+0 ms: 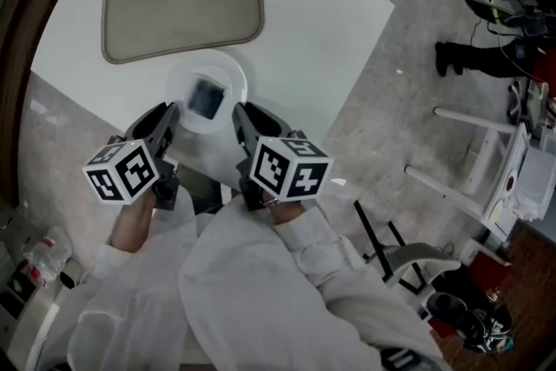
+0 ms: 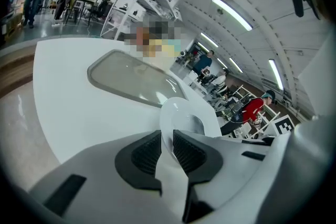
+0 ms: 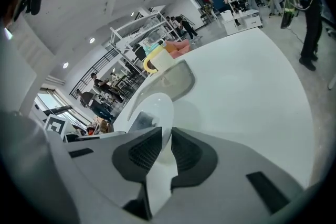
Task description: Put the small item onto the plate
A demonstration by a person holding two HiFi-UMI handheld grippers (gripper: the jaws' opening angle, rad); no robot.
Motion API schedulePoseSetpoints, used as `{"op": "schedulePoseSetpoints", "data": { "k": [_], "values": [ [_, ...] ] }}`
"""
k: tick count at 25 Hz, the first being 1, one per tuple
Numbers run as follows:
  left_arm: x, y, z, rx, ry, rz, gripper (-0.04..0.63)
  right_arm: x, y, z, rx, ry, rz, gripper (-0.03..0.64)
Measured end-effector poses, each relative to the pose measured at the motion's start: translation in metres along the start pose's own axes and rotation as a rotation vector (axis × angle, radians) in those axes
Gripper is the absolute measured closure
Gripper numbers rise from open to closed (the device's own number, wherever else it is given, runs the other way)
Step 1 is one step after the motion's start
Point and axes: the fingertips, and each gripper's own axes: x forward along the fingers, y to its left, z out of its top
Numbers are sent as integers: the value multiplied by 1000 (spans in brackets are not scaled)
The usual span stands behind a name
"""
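**Item is on the plate, and both grippers hold the plate**

The small dark item (image 1: 206,98) already lies on the white plate (image 1: 228,70), by the table's (image 1: 330,22) near edge. Your left gripper (image 1: 173,114) and right gripper (image 1: 241,112) each clamp the plate's rim on opposite sides. Likely all that's left is to release the plate.

left gripper (image 1: 170,115), right gripper (image 1: 242,115) flank plate (image 1: 231,70); small item (image 1: 206,98) on it

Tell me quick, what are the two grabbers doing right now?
left gripper: closed on the rim of the plate.
right gripper: closed on the plate's opposite rim.
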Motion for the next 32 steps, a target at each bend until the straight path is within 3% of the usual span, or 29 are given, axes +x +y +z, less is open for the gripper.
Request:
{"op": "schedulePoseSetpoints", "data": {
  "k": [32],
  "values": [
    [69, 81, 152, 60, 62, -86, 520, 136, 40, 99, 67, -59, -99, 557]
  ]
}}
